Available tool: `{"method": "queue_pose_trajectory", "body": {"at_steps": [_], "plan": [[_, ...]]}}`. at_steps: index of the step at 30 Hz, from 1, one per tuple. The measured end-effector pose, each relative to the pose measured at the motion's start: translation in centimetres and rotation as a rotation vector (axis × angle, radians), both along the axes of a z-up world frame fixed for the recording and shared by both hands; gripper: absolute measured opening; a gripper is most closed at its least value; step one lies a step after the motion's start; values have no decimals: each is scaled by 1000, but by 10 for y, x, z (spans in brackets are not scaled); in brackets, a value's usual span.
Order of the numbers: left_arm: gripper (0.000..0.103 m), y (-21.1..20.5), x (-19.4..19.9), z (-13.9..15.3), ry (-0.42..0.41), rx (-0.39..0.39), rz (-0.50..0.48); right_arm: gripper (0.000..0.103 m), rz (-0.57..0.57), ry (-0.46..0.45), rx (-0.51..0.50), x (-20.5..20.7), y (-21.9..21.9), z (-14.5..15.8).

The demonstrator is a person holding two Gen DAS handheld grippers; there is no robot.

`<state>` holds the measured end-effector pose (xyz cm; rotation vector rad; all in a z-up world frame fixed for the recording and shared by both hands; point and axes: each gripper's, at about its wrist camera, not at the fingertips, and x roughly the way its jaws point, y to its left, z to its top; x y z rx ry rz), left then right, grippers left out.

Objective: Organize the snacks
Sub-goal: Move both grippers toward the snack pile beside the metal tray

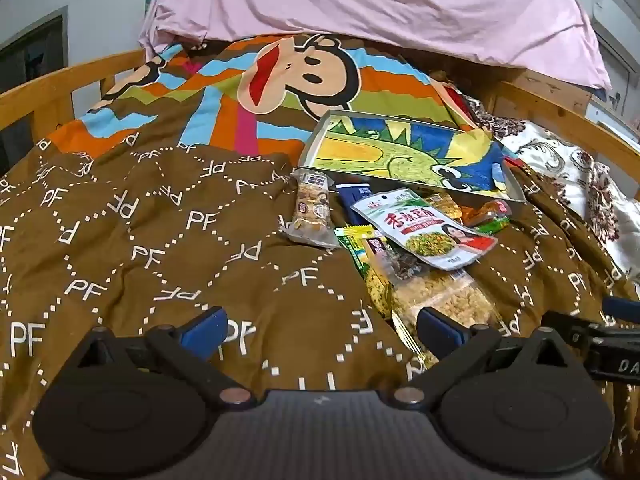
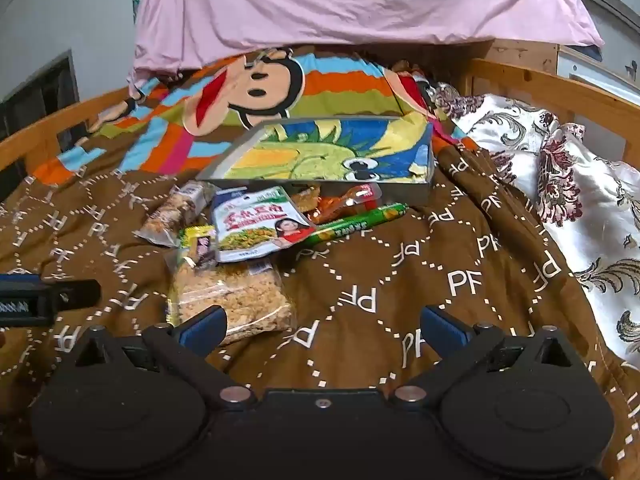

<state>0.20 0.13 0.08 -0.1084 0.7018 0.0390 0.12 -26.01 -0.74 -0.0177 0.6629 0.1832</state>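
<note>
A bed covered by a brown quilt (image 1: 160, 240) holds a loose heap of snack packets, gathered just in front of a shallow tray (image 2: 424, 192) lined with a dinosaur drawing. The tray looks empty, likely the place meant for the snacks. A white-and-green pouch (image 1: 424, 228) lies on top of the heap, overlapping a clear bag of crumbly snack (image 2: 236, 300); a clear cracker packet (image 1: 312, 212) sits to the left, a green stick pack (image 2: 360, 220) to the right. The left tongs (image 1: 320, 330) and right tongs (image 2: 322, 328) both hover above the quilt, angled downward, jaws spread wide and holding nothing.
</note>
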Motion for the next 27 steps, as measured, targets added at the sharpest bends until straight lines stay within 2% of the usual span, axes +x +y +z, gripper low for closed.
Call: {"method": "queue_pose_trajectory", "body": {"at_steps": [6, 12, 21, 27], "plan": [[103, 6, 19, 2, -5, -7, 11, 102, -30, 36, -33, 20, 8, 3], [103, 3, 31, 13, -6, 16, 17, 102, -5, 17, -55, 32, 20, 12], [103, 15, 57, 33, -21, -5, 21, 102, 24, -9, -41, 57, 35, 26], [103, 22, 76, 44, -34, 34, 13, 102, 28, -14, -21, 80, 43, 30]]}}
